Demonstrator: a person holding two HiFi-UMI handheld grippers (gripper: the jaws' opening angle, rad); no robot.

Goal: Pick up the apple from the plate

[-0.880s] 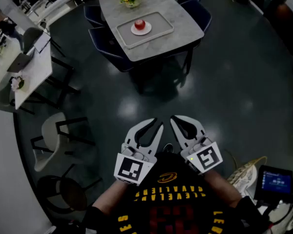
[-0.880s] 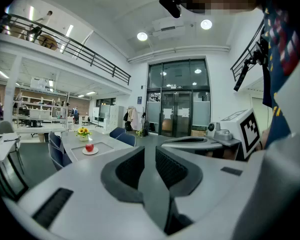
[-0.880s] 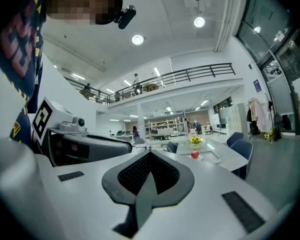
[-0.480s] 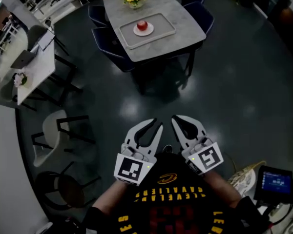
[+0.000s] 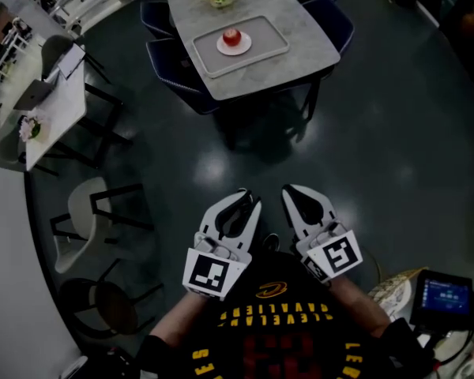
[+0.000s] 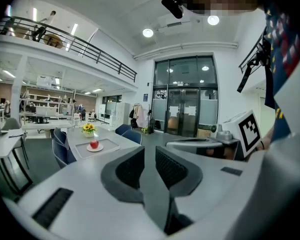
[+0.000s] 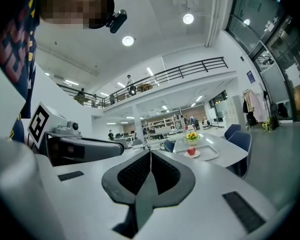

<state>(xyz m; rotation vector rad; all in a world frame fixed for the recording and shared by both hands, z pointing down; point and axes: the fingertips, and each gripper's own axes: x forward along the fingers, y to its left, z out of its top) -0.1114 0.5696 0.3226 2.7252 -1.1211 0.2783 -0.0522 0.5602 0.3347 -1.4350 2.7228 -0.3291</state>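
Both hand-held grippers far from apple (image 5: 232, 36), left (image 6: 150, 153) ajar, right (image 7: 150, 155) closed

- Table (image 5: 308, 42): its far end is cut off by the head view's top edge, and its legs are mostly hidden under the top.
- Chairs (image 5: 167, 58): pushed under the table, so only backs and seat edges show.
- Apple (image 6: 94, 143): too small in both gripper views to tell stem or marks. The plate (image 6: 99, 148) under it is only a thin pale sliver.
- Screen (image 5: 445, 294): text too small to read.
- Shirt (image 5: 272, 326): cut off by the bottom edge, with the lower print dim and partly lost.
- Side table (image 5: 55, 113): the things on it are too small and dim to name.
- People (image 7: 130, 79) on the gallery: tiny figures, nothing more can be told.
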